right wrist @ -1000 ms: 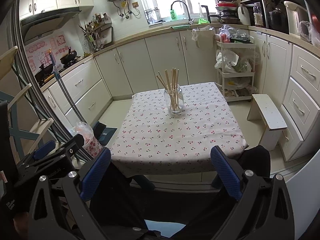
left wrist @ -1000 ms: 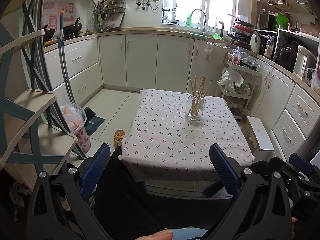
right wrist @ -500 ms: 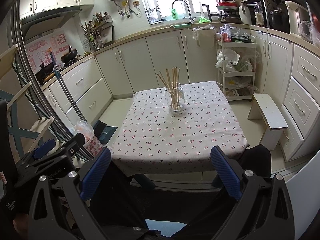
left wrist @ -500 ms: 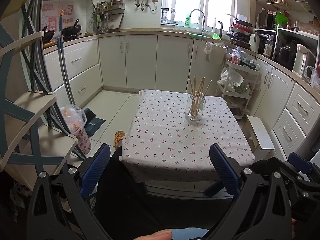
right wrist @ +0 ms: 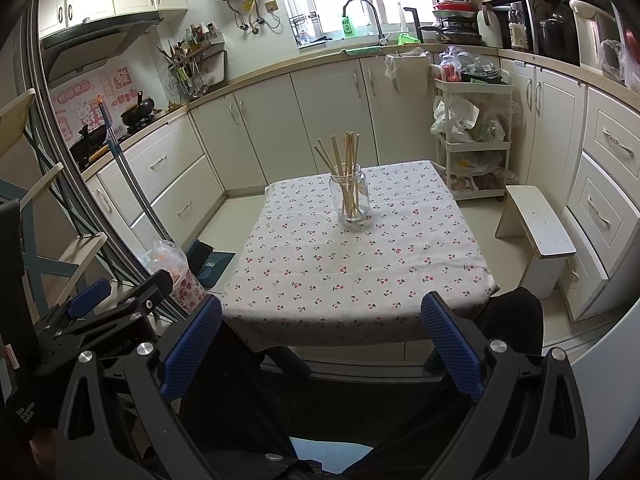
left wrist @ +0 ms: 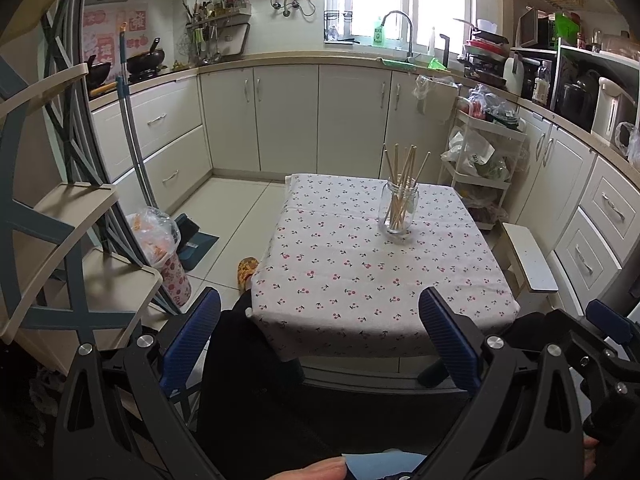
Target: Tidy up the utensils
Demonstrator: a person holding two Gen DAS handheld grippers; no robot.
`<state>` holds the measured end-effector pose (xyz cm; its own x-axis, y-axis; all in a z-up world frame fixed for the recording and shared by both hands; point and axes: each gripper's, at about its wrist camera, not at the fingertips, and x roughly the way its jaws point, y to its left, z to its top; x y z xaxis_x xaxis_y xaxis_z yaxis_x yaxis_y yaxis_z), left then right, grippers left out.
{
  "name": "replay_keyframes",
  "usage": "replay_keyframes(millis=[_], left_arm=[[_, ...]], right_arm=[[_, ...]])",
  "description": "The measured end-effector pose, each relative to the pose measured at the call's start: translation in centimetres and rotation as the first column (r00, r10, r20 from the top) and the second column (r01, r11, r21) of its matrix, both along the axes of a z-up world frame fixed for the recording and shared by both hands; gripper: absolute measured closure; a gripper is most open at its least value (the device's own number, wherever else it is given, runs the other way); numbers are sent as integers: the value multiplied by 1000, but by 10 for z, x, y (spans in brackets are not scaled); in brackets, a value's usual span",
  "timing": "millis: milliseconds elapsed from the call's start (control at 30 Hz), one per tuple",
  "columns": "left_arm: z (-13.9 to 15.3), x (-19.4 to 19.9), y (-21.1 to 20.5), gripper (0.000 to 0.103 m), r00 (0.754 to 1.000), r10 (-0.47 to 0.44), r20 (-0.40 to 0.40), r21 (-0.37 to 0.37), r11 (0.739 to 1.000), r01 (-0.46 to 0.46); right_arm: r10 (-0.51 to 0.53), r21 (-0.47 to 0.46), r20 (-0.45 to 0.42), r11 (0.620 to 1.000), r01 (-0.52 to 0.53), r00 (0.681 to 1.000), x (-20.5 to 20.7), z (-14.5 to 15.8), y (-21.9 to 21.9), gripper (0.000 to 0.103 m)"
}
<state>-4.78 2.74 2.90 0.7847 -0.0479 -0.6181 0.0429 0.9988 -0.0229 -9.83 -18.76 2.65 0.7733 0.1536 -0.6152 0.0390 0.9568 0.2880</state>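
Observation:
A clear glass jar (left wrist: 398, 210) (right wrist: 350, 199) holding several wooden chopsticks (left wrist: 404, 174) (right wrist: 346, 164) stands upright toward the far side of a small table with a cherry-print cloth (left wrist: 360, 280) (right wrist: 352, 272). My left gripper (left wrist: 320, 332) hangs open before the table's near edge, well short of the jar, nothing between its blue fingers (left wrist: 192, 332). My right gripper (right wrist: 320, 332) is likewise open and empty at the near edge. The left gripper's body (right wrist: 100, 312) shows at the left of the right wrist view.
A low white stool (right wrist: 536, 228) stands right of the table, a wire trolley (right wrist: 472, 136) with bags behind it. Cabinets line the back and right. A mop (left wrist: 132, 140), a bagged bin (left wrist: 164, 248) and a shelf rack (left wrist: 60, 220) are at the left. Dark-clothed knees (left wrist: 240, 340) sit under the table edge.
Both views have crept slightly; the table and jar sit a little lower and closer in frame. Both grippers stay open and empty.

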Motion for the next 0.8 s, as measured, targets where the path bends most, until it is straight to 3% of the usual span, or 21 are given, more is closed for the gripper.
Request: replay_keyframes(millis=[800], left_arm=[[-1,-2,1,8,1000,2,3,-8,1000,-2]], right_arm=[[1,1,-2,1000,-1,1000,0,-1,0,7]])
